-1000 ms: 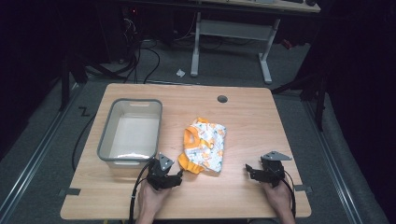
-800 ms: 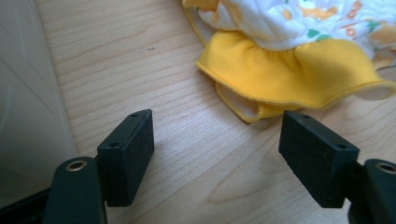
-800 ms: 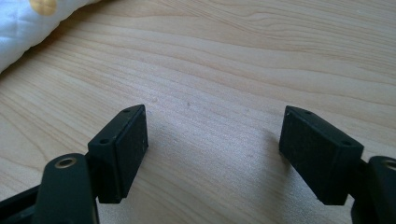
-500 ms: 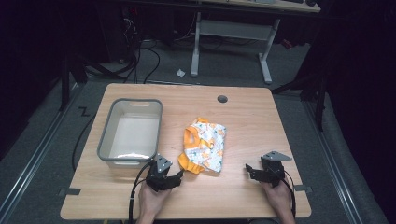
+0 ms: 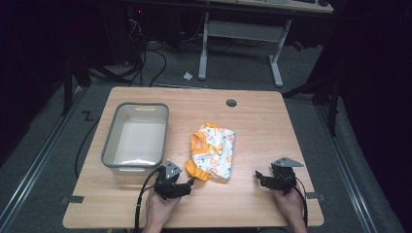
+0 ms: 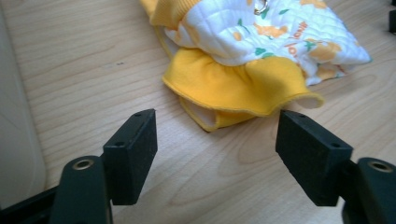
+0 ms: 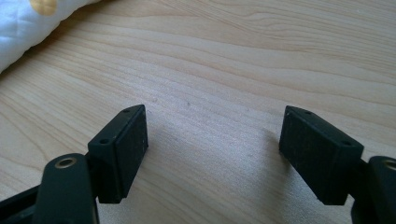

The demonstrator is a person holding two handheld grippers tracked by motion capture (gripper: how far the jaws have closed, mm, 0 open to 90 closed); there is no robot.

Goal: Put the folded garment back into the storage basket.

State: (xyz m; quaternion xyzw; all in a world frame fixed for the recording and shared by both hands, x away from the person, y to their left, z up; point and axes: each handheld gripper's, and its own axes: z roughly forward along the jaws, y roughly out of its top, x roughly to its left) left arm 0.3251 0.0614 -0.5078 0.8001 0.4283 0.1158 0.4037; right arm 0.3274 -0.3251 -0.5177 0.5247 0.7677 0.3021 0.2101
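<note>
A small quilted garment (image 5: 212, 151), white with orange and green print and yellow ruffled trim, lies crumpled in the middle of the wooden table (image 5: 252, 126). My left gripper (image 5: 187, 183) rests on the table just in front of the garment's yellow hem (image 6: 233, 88), jaws wide open and empty (image 6: 217, 149). My right gripper (image 5: 259, 177) sits near the front right of the table, open with bare wood between its jaws (image 7: 212, 154). A corner of the white quilted garment (image 7: 32, 18) shows at the upper left of the right gripper view.
An empty grey plastic bin (image 5: 137, 137) stands at the left of the table, its pale wall (image 6: 14, 130) at the left edge of the left gripper view. A round cable hole (image 5: 231, 103) is near the table's far edge. Desk legs and cables lie on the floor beyond.
</note>
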